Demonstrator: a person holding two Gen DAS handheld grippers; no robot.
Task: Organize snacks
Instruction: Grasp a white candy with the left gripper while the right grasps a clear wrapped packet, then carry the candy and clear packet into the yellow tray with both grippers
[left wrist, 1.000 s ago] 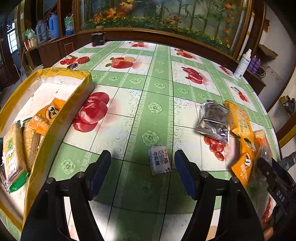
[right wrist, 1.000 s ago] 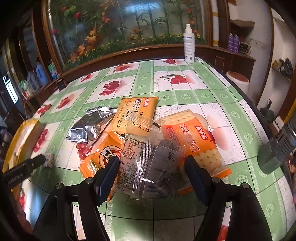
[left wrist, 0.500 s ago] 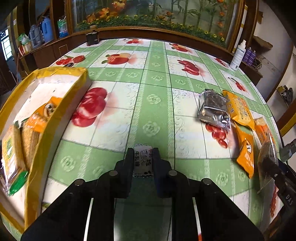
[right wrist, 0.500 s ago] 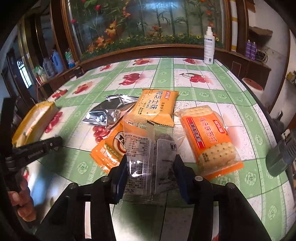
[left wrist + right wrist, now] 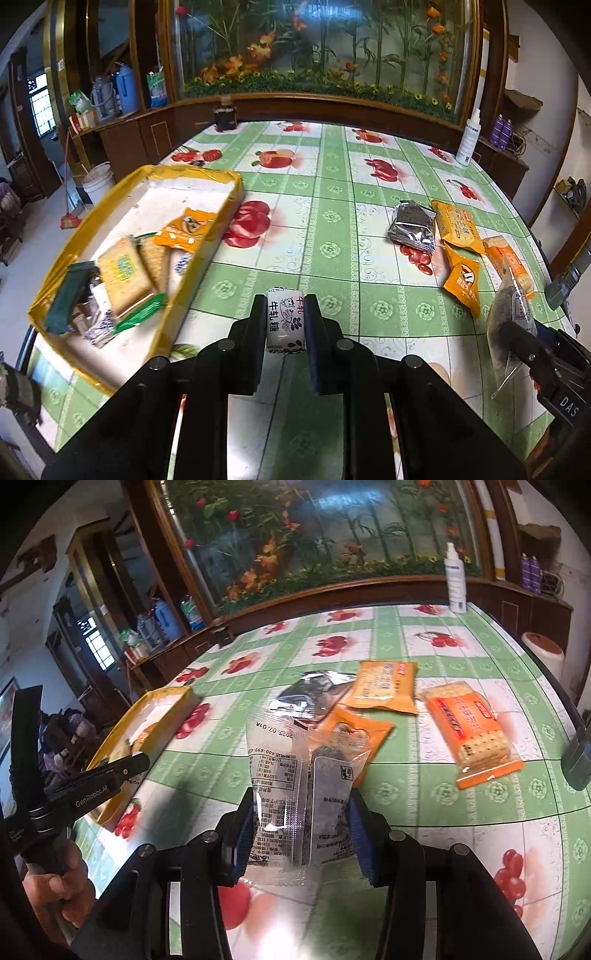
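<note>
A small white candy sits clamped between the jaws of the left hand-held gripper, raised above the green checked surface just right of the yellow tray. The tray holds cracker packs and other snacks. The right hand-held gripper pinches a clear snack bag with dark contents, its jaws narrowed onto the bag's sides, lifted off the surface. Behind that bag lie a silver pouch, two orange packets and an orange cracker pack, close together. A white spray bottle stands at the far edge.
</note>
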